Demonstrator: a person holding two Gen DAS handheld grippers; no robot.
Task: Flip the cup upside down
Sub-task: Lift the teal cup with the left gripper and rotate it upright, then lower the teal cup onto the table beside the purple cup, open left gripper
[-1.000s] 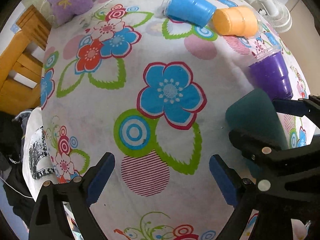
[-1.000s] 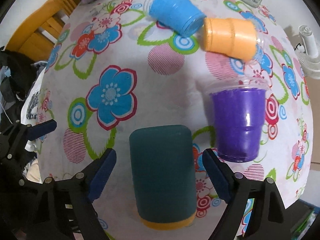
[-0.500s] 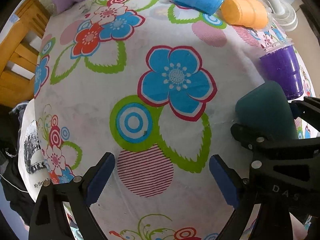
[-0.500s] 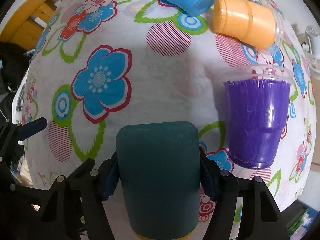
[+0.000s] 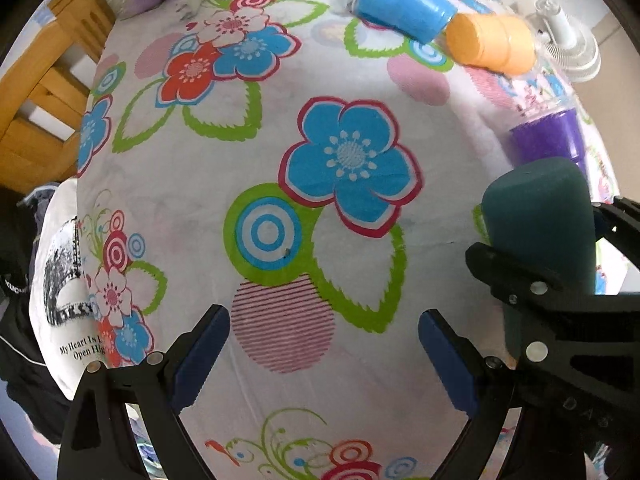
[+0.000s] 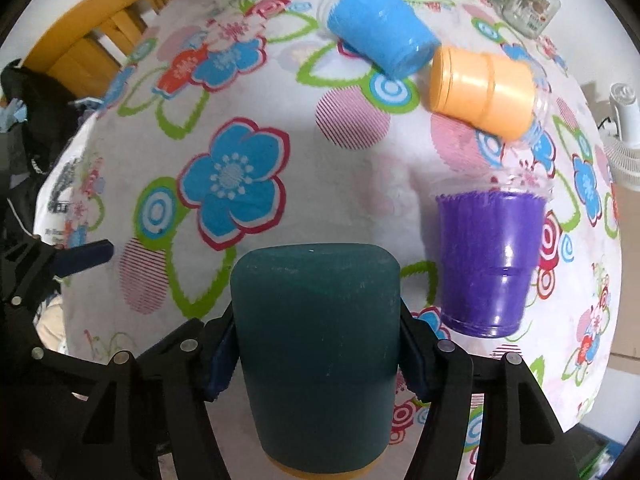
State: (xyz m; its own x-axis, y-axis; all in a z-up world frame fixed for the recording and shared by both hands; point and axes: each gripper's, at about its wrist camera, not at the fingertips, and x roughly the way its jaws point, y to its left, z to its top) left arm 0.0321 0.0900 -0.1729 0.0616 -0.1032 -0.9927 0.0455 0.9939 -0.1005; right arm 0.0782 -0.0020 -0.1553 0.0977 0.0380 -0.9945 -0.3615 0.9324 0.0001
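Observation:
A dark teal cup (image 6: 316, 344) with a yellow rim lies between my right gripper's blue pads (image 6: 218, 364), closed base pointing away from the camera. My right gripper (image 6: 316, 356) is shut on it and holds it above the flowered tablecloth (image 6: 360, 184). The cup also shows at the right of the left wrist view (image 5: 540, 232), clamped in the right gripper's black fingers. My left gripper (image 5: 324, 356) is open and empty over the cloth, to the left of the cup.
A blue cup (image 6: 378, 32) and an orange cup (image 6: 486, 90) lie on their sides at the far end. A purple cup (image 6: 488, 260) lies right of the teal one. A glass jar (image 6: 530, 4), a white fan (image 6: 624, 140) and a wooden chair (image 5: 36, 92) stand around the table.
My right gripper closed on the teal cup and lifted it off the cloth. The left gripper stayed open and shifted only slightly.

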